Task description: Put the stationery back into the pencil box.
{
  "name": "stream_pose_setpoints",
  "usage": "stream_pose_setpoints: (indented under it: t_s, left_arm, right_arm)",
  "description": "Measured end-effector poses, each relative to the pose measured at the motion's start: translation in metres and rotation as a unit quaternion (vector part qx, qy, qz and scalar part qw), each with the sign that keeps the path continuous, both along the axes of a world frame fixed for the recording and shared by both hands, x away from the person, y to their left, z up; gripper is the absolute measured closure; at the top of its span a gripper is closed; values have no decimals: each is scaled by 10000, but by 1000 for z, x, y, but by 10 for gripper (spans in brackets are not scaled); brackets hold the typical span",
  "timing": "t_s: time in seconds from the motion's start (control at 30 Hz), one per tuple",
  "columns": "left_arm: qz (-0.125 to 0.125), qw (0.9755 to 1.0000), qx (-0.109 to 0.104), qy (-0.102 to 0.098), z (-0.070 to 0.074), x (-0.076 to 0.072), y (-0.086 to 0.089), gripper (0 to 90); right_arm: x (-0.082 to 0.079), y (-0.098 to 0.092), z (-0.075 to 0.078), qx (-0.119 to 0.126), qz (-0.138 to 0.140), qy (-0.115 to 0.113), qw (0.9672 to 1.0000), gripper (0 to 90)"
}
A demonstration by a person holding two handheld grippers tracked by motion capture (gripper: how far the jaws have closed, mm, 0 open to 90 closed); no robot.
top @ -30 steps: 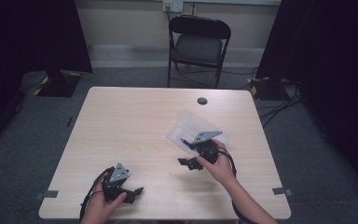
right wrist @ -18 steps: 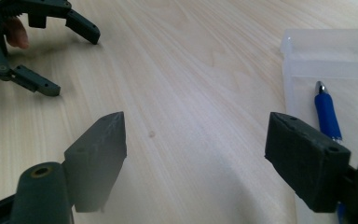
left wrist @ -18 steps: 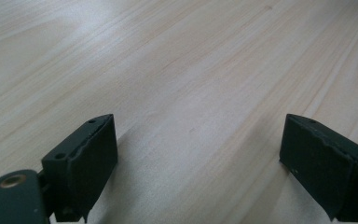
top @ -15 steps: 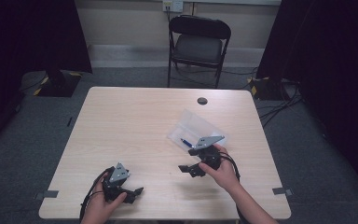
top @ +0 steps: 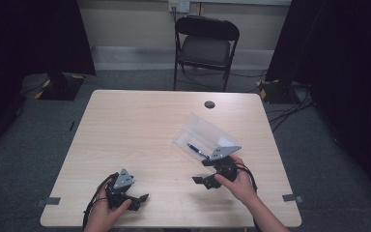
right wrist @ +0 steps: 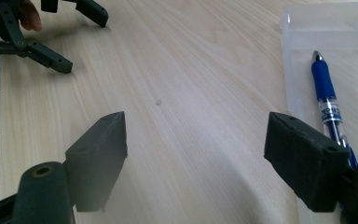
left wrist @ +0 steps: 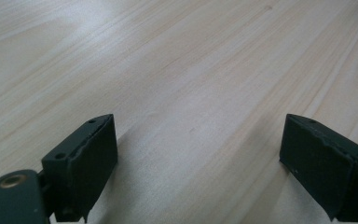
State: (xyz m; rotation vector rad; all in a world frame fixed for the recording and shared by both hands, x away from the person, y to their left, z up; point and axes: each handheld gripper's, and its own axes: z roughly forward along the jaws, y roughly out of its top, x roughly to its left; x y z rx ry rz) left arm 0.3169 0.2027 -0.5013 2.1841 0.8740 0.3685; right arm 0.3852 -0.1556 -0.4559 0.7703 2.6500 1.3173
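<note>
The right tool (top: 207, 175) has slid back toward the person's edge of the table (top: 140, 130) since a second ago, coming off the clear plastic tray (top: 207, 133) and turning to face across toward the left side. The left tool (top: 134, 199) hasn't budged, parked at the near left corner.

So where are we? To my eye this is a pause between moves: the blue pen (top: 197, 150) lies inside the tray, at its near end, and nothing grips it. Both tools stand spread wide and empty. If the pen is what's wanted, the right tool needs to swing back round to the tray, line its jaws across the barrel and come down over the low wall before closing.

From the high view you get the layout: tray angled on the right half, the folding chair (top: 205, 48) beyond the far edge, a dark round disc (top: 209, 104) near that edge. The right gripper view gives the close detail instead: the pen (right wrist: 325, 93) with its blue grip and clear barrel lying along the tray (right wrist: 303, 28), just beside the right-hand jaw, and the left tool (right wrist: 51, 28) off in the distance. The left gripper view offers bare wood grain between its open jaws.
</note>
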Motion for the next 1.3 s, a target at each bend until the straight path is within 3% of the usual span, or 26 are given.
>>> stream_pose_setpoints:
  t_s: [0.67, 1.3]
  left_arm:
    - [6, 10000, 24, 4, 0, 0, 0, 108]
    - [-4, 10000, -3, -4, 0, 0, 0, 108]
  right_arm:
    - [-11, -28, 0, -127, 36, 14, 9999, 209]
    - [-19, -56, -2, -128, -112, 30, 9998, 211]
